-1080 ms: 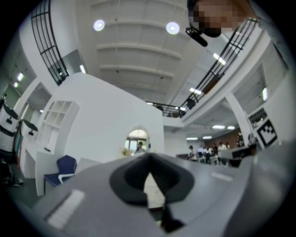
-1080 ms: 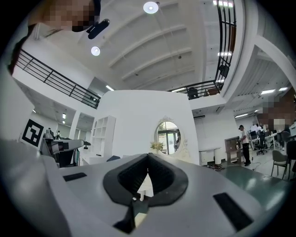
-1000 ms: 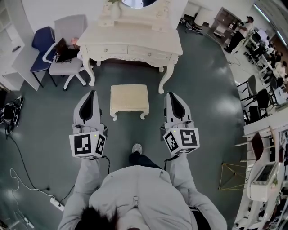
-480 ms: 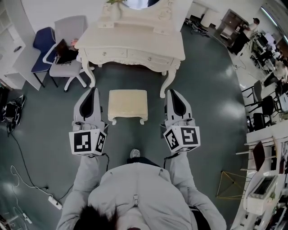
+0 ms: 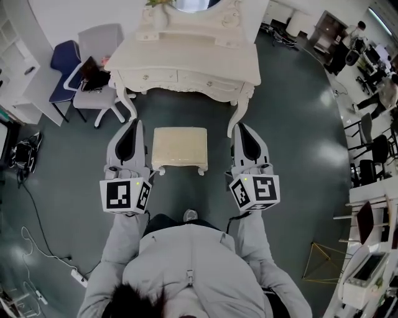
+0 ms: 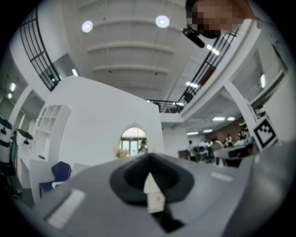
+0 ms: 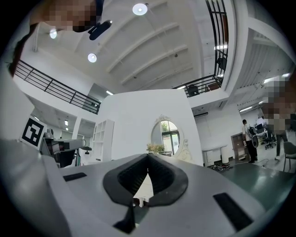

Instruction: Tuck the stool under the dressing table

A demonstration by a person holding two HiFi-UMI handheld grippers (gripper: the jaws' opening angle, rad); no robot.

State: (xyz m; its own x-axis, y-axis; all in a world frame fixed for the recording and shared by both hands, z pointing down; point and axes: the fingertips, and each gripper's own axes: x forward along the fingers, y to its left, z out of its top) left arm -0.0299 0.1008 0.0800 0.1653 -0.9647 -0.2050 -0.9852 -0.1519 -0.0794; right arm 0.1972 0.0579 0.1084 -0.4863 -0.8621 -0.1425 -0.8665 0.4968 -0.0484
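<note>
A person in a grey top stands on a dark grey-green floor [image 5: 292, 155], a handheld gripper in each hand. The left gripper [image 5: 133, 124] and the right gripper [image 5: 241, 127] point forward side by side, each with its jaws pressed together on nothing. Between them stands the stool [image 5: 180, 148], cream with a square padded top and curved legs. It is flanked closely by both tools, though whether they touch it cannot be told. It sits just in front of the dressing table [image 5: 186, 59], its far edge about level with the table's front legs and not under the top. The table is cream too, with drawers across the front, an oval mirror [image 7: 166, 134] and a small plant [image 5: 160, 7] against a white partition. To its left are a grey office chair [image 5: 99, 43] and a blue chair [image 5: 62, 62]. A white power strip [image 5: 78, 279] and cables lie on the floor at near left. Desks, chairs and people fill the open office at far right
</note>
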